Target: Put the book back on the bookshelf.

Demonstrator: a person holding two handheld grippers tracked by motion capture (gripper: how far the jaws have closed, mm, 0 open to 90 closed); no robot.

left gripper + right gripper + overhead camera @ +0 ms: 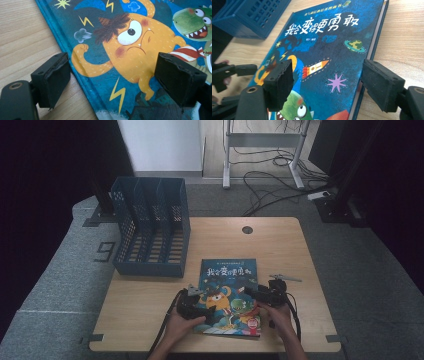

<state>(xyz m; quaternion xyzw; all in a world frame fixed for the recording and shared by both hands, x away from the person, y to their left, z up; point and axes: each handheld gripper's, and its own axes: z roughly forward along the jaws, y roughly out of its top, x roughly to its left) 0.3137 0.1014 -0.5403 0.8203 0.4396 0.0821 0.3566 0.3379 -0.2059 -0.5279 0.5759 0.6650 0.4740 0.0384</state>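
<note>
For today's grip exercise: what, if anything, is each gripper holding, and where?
Nothing. The left gripper and right gripper stand open over the picture book.

High view overhead facing forward-down, both gripper views close — seemingly low — over the shared picture book (229, 296).

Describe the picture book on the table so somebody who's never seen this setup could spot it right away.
Start at the wooden table, where a dark blue file rack stands at the far left. The book lies flat at the near edge, between the person's two grippers. Its blue cover shows an orange one-eyed monster, a green dinosaur and white Chinese lettering.
</note>
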